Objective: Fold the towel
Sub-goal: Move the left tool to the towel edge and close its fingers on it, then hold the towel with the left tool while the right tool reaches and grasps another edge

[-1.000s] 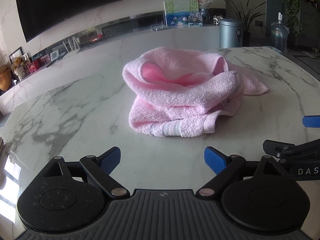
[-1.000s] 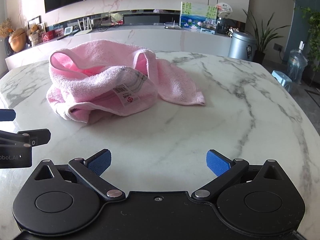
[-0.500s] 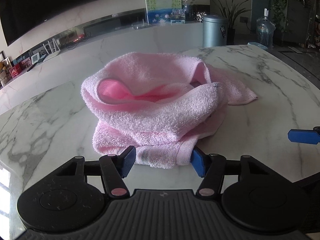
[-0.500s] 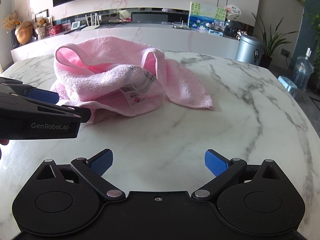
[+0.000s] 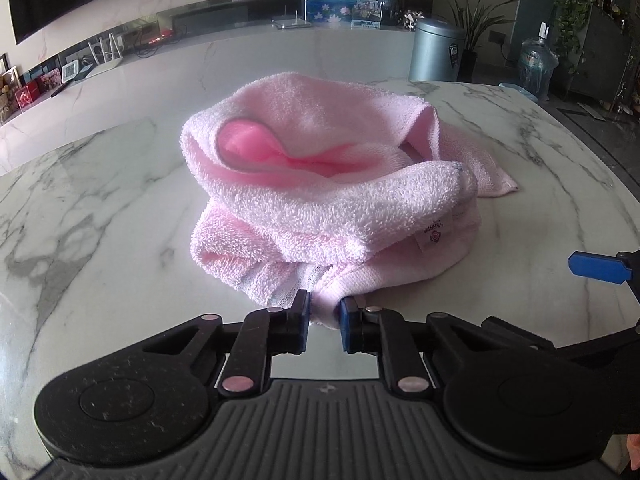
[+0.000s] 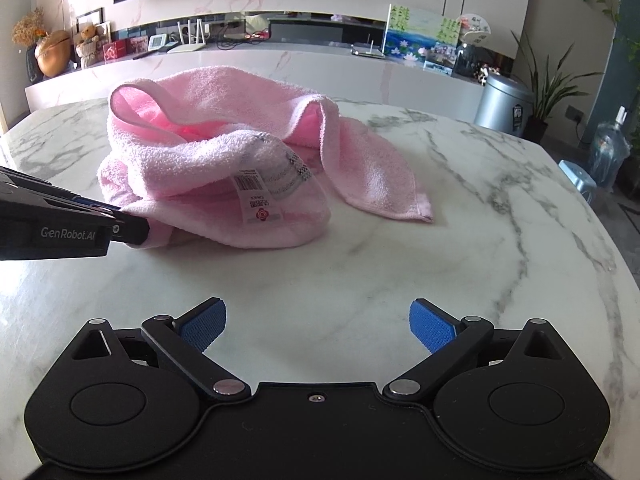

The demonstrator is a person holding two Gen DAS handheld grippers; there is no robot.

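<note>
Left gripper is clamped on the near edge of the pink towel, which sits crumpled in a heap mid-table. Right gripper has fingers spread wide, holding nothing, near side of the towel, not touching it.

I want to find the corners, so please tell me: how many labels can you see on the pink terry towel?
2, maybe more hidden in the folds. A white barcode label and a white flower-logo label below it, both on the pink terry towel front fold.
</note>
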